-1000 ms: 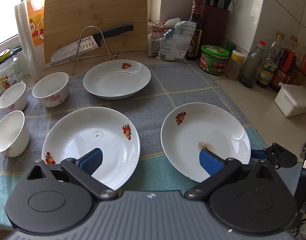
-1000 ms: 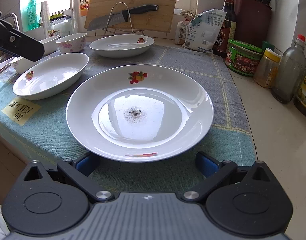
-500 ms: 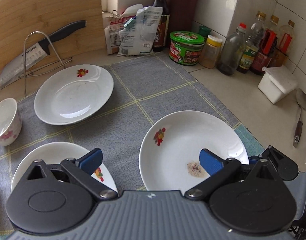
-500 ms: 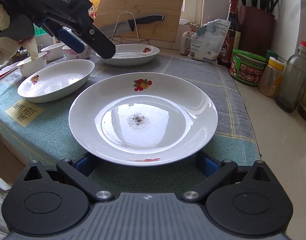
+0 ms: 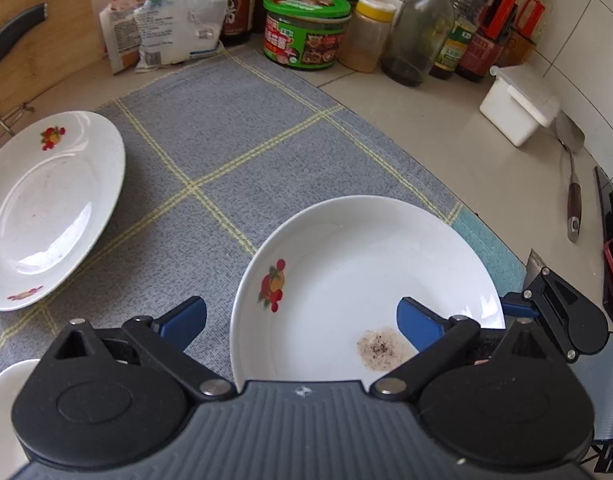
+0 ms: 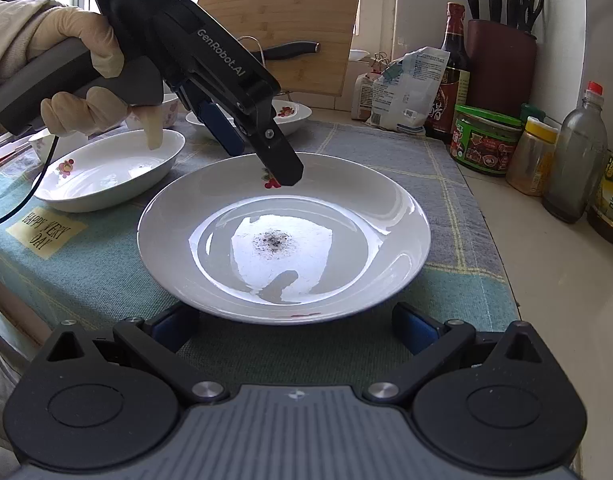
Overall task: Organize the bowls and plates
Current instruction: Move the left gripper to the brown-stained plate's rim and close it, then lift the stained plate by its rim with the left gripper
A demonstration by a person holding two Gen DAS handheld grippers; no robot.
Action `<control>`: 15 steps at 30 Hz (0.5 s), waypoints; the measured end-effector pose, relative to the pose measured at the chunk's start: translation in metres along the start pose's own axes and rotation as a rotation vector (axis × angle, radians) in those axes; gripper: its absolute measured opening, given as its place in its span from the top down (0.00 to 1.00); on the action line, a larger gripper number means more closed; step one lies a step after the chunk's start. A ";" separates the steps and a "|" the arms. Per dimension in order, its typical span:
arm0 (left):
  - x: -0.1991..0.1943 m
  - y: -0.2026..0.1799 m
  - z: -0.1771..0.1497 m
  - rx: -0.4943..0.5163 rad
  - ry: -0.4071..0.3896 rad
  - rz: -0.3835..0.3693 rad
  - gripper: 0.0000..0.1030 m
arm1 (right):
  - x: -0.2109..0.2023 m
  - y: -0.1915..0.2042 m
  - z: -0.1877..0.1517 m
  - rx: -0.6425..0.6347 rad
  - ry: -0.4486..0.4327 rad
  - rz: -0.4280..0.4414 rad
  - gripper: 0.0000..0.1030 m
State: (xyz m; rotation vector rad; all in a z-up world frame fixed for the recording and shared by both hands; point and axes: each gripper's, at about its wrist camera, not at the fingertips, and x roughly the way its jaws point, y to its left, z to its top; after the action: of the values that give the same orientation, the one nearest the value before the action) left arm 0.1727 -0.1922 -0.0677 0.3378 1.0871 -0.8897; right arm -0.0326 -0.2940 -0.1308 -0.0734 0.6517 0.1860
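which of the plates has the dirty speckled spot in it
The plate nearest both claws, at the cloth's front edge, with dark specks in its centre. The left claw hangs open over it. The other plates show no such patch.

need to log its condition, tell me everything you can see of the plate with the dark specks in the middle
The plate is round, white and glossy, ceramic by its look, shallow with a broad sloping rim. A red and orange fruit motif marks the rim, and a patch of dark specks sits in the well. It lies flat and upright on the blue-grey checked cloth. The left gripper hovers open over its far rim; the right gripper flanks its near edge, open. Contact is unclear.
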 end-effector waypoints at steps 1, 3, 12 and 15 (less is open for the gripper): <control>0.003 0.000 0.002 0.009 0.017 -0.010 0.04 | 0.000 0.000 0.000 0.000 0.000 0.000 0.00; 0.006 -0.001 0.006 0.025 0.037 -0.020 0.07 | 0.000 0.000 0.000 -0.002 0.002 0.000 0.00; 0.015 -0.002 0.013 0.095 0.106 -0.068 0.21 | 0.002 -0.002 0.003 -0.013 0.012 0.017 0.00; 0.017 -0.002 0.015 0.111 0.115 -0.079 0.21 | 0.004 -0.003 0.006 -0.020 0.022 0.027 0.00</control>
State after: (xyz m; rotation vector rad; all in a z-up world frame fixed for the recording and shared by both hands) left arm 0.1838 -0.2107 -0.0749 0.4448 1.1657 -1.0135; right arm -0.0254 -0.2954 -0.1288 -0.0860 0.6726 0.2179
